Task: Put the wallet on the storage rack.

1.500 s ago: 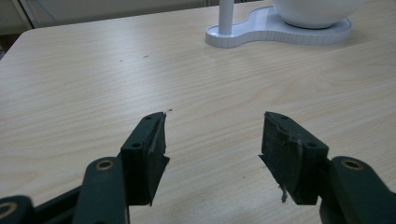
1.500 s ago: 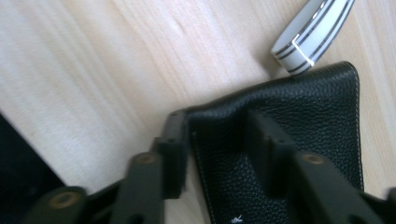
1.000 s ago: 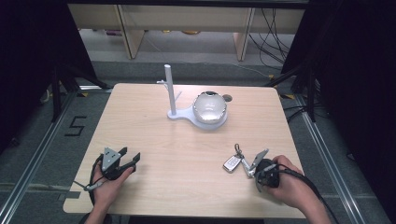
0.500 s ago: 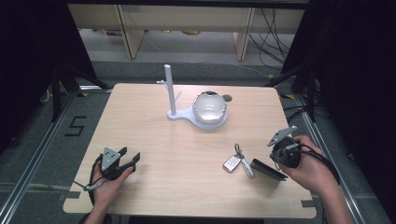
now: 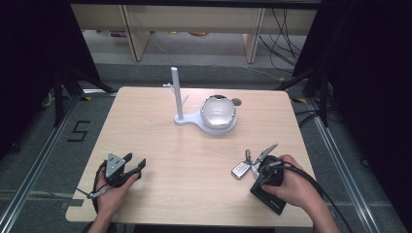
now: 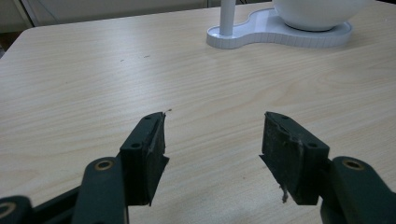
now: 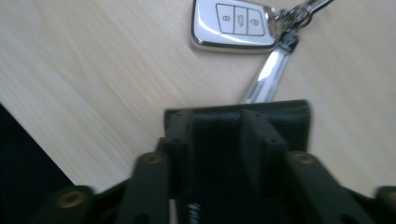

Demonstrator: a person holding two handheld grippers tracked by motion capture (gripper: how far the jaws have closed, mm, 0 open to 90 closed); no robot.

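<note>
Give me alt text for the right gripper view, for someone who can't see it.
The right gripper has its two black jaws over a black woven pouch on a pale wooden table, and the jaws have just been opening. Just beyond lies a white car key fob with three buttons, joined by a ring to a shiny silver metal strip.

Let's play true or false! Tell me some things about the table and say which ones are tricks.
1. The key fob lies on the table. True.
2. The left gripper has its jaws shut. False: they stand open, with nothing between them.
3. The fob is black. False: it is white.
4. A white post stands beside the bowl. True.
</note>
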